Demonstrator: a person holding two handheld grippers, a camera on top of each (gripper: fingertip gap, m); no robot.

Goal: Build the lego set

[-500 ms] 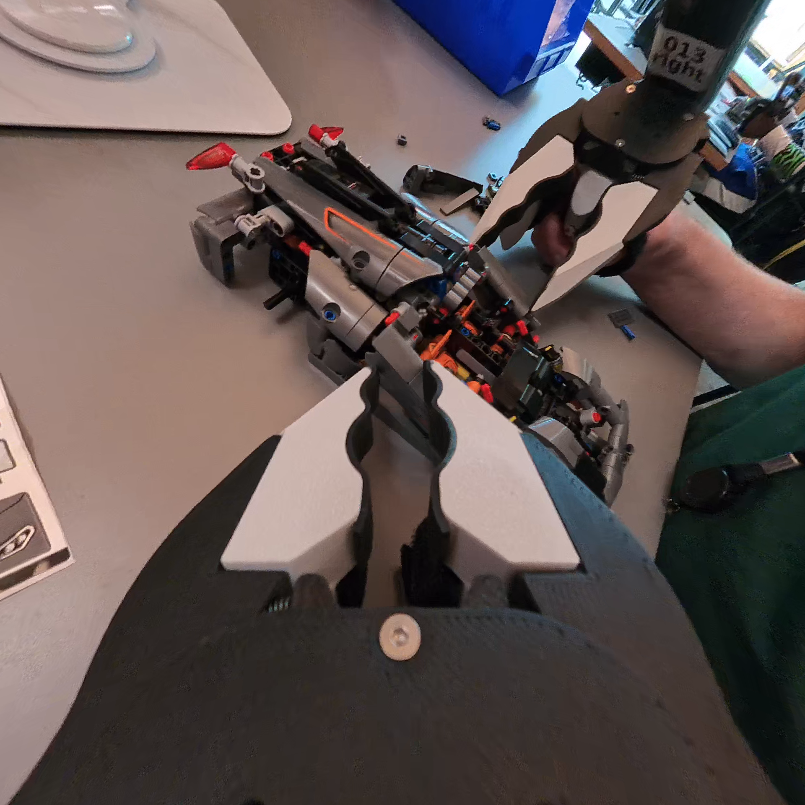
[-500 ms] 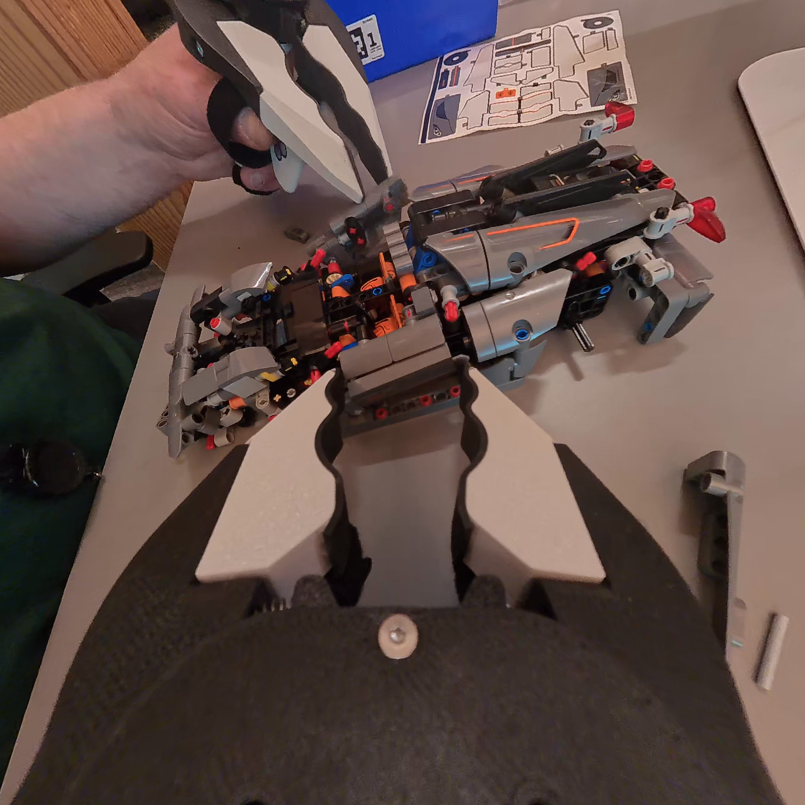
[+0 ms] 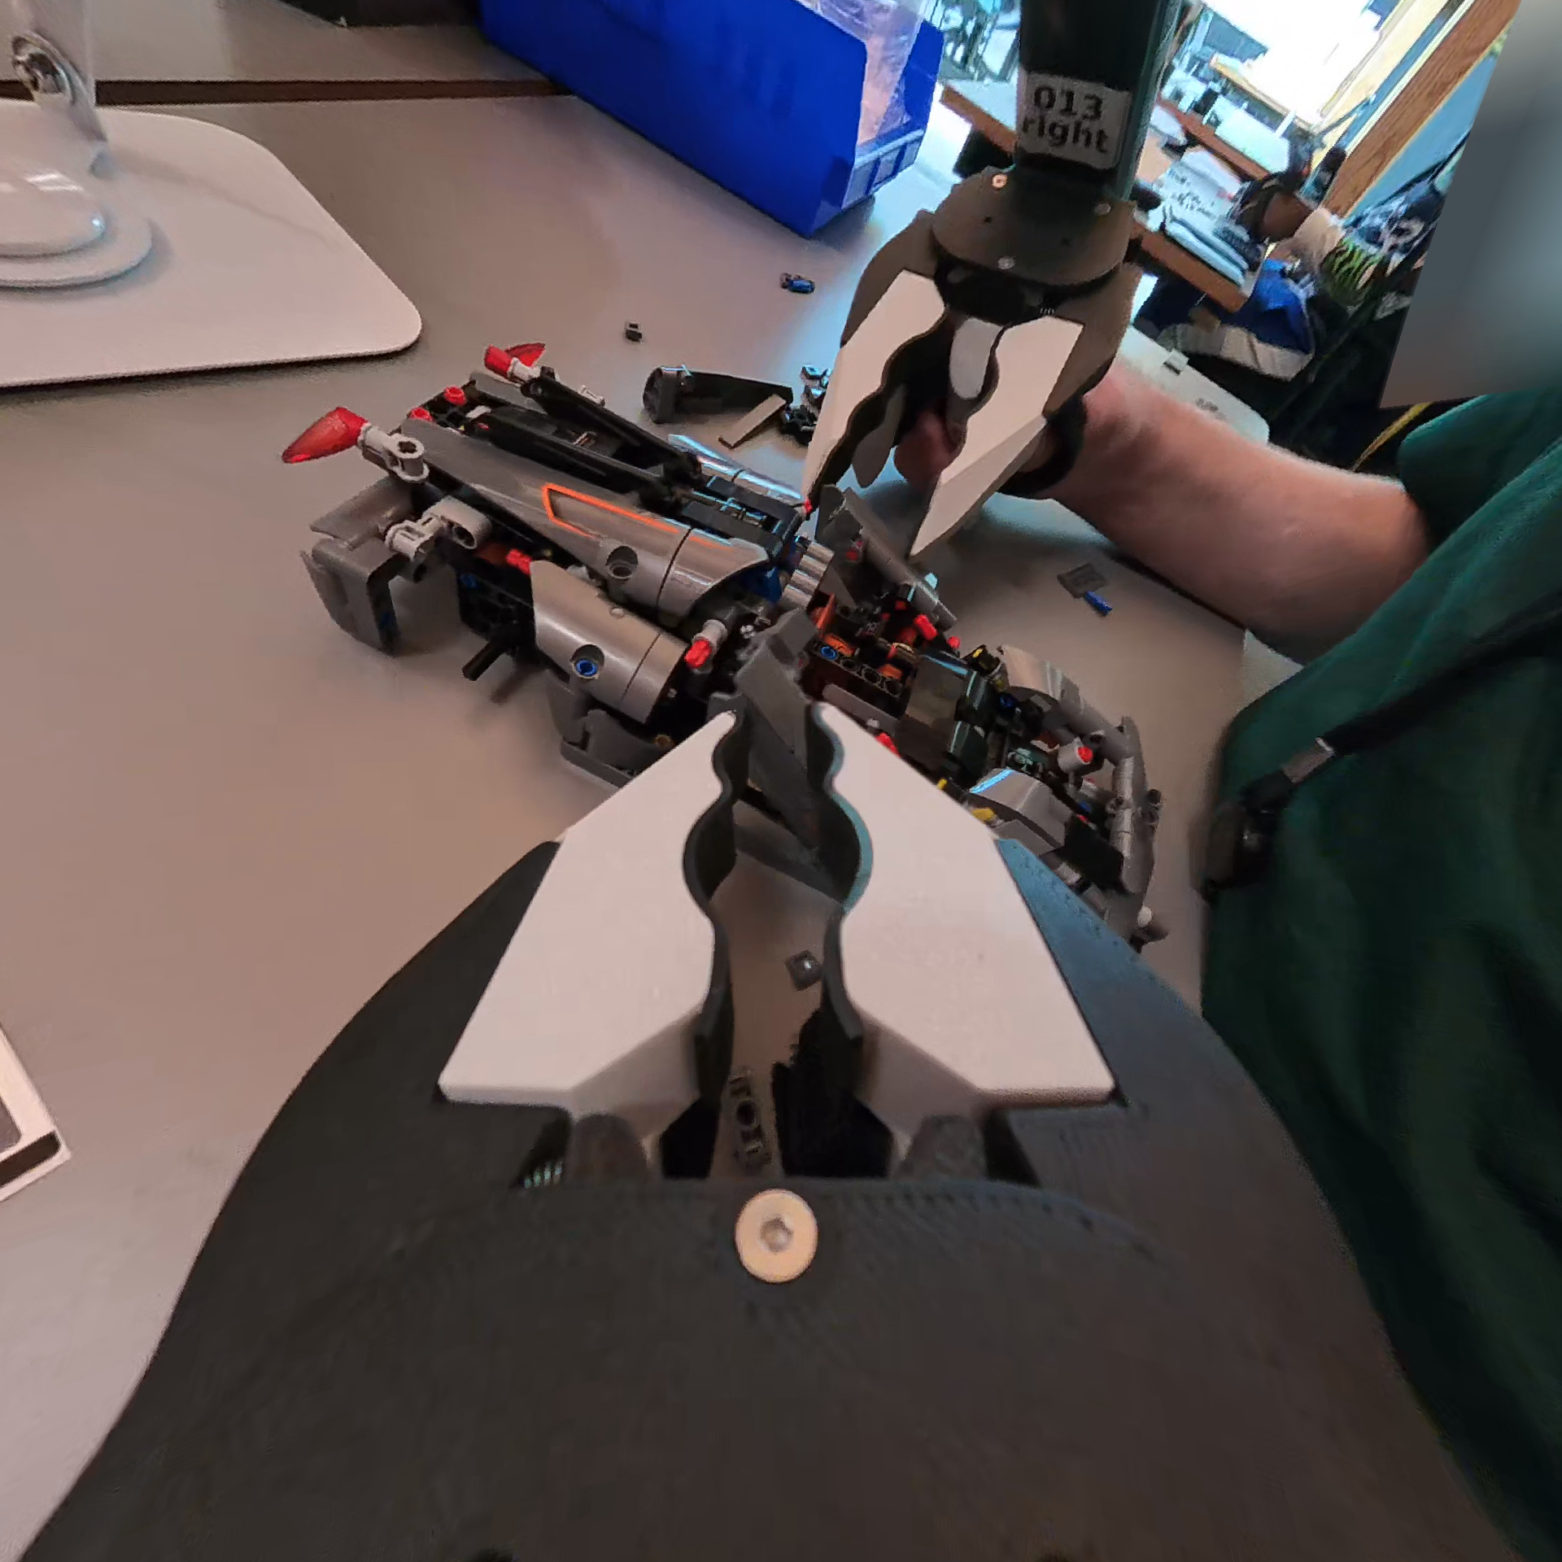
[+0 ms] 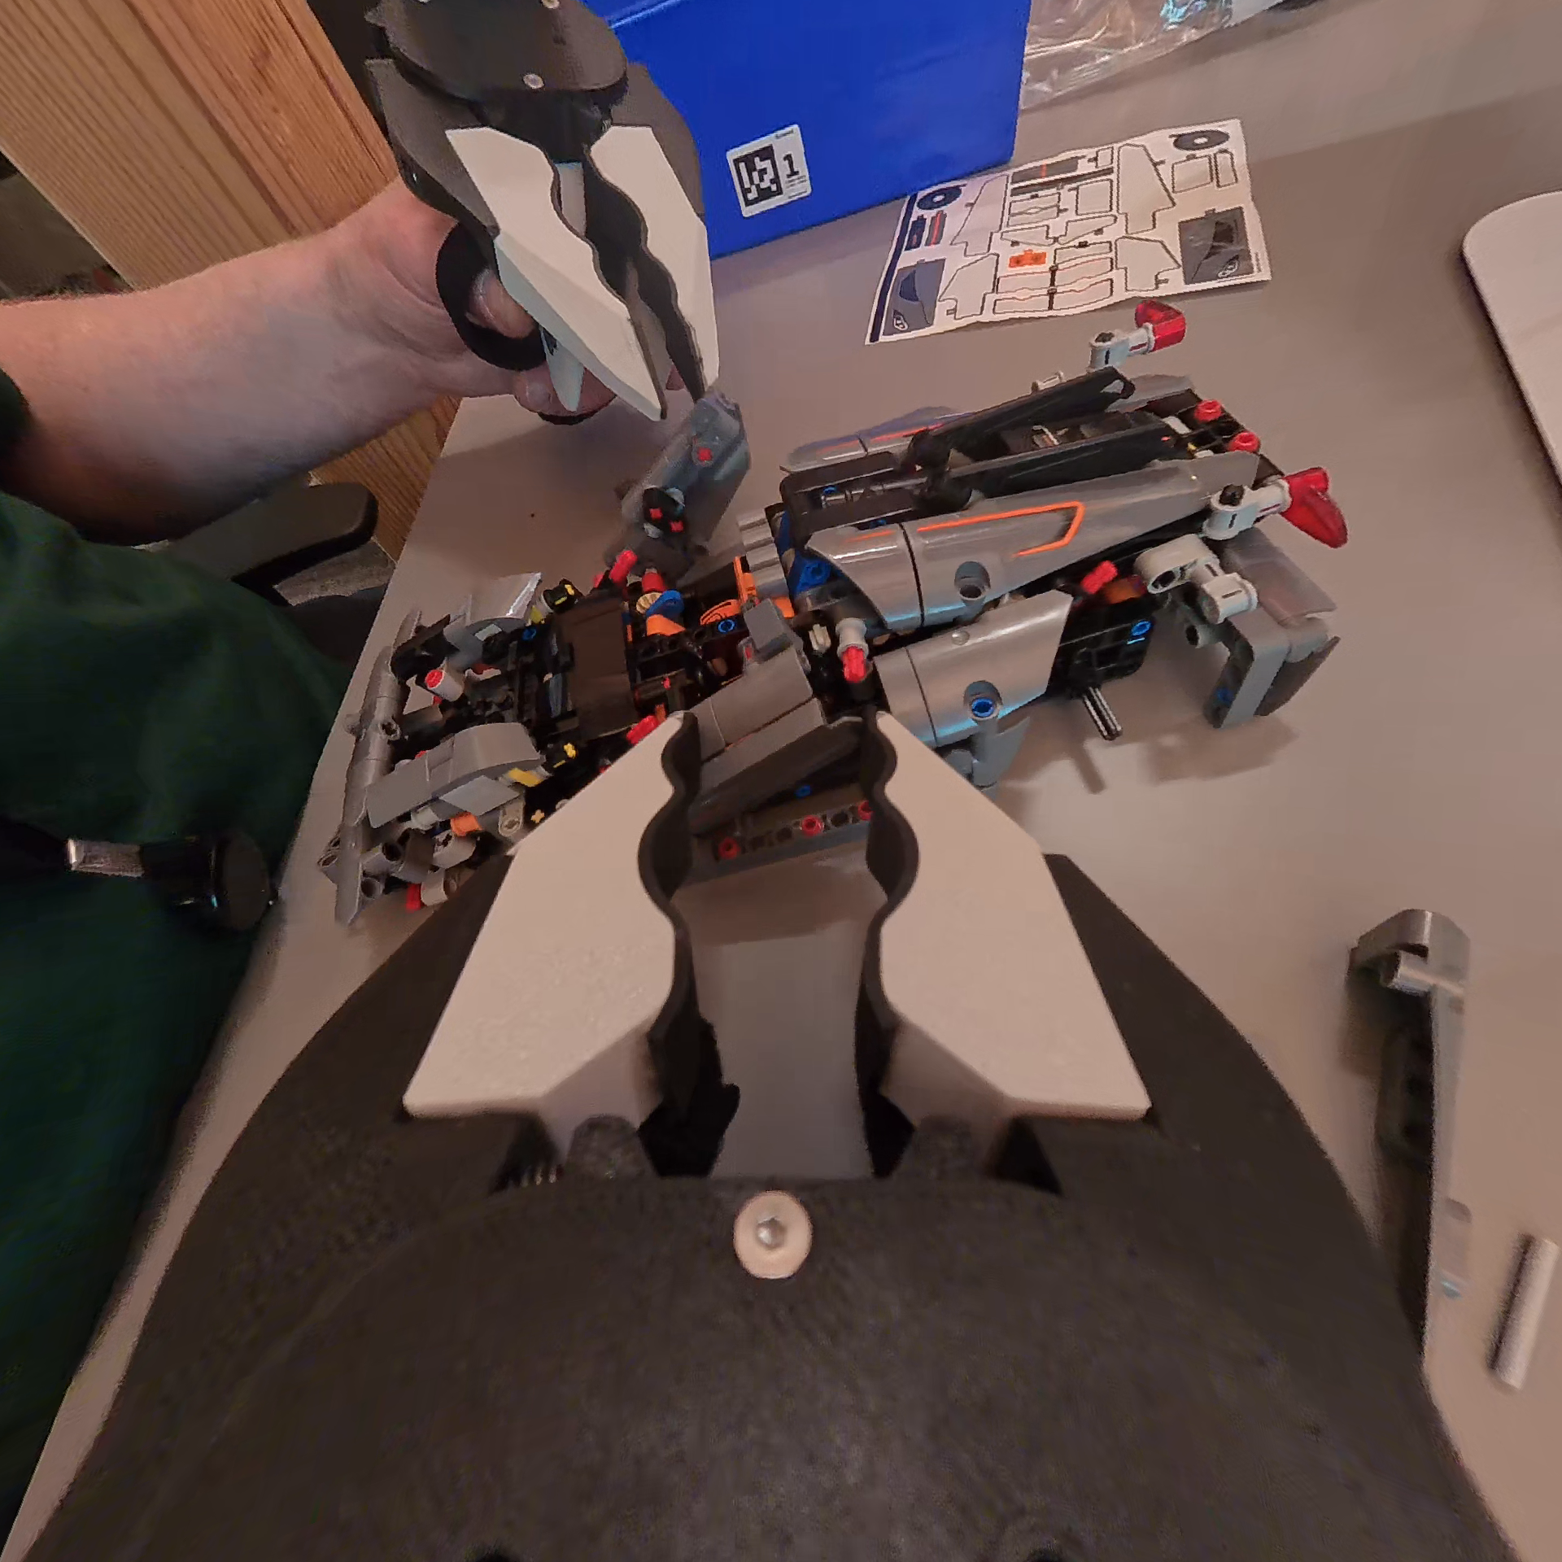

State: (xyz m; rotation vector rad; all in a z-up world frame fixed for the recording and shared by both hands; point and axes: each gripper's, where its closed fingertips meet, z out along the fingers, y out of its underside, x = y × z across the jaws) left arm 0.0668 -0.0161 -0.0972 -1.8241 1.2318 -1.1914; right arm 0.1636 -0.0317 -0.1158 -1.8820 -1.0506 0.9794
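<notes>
A partly built lego car [image 4: 845, 608], grey and black with orange trim and red pins, lies lengthwise on a grey table [image 4: 1268, 845], its red-tipped end toward 3 o'clock in the right wrist view and toward 10 o'clock in the left wrist view. Left gripper [image 3: 776, 727]: fingers narrowly parted, pinching a raised dark-grey panel [image 3: 782, 701] on the side of the car nearest that camera; in the right wrist view the same gripper [image 4: 685, 397] descends from 11 o'clock, and its tips meet the upper edge of that tilted grey panel [image 4: 701, 473]. Right gripper [image 4: 778, 727]: fingers spread moderately, closed about a grey panel assembly [image 4: 769, 744] on the near flank of the car, both tips against its edges; in the left wrist view this gripper [image 3: 871, 524] comes down from 1 o'clock, its two white fingers [image 3: 871, 372] straddling a grey piece at mid-body. A person's hand [image 4: 397, 287] grips the left tool. Surroundings: a blue bin [image 4: 845, 101] at 12 o'clock and a sticker sheet [image 4: 1073, 228] at 1 o'clock of the right wrist view; a loose grey beam [image 4: 1411, 1056] and a pale axle [image 4: 1521, 1318] at 4 o'clock; small stray pieces [image 3: 718, 397] lie beyond the car in the left wrist view.
</notes>
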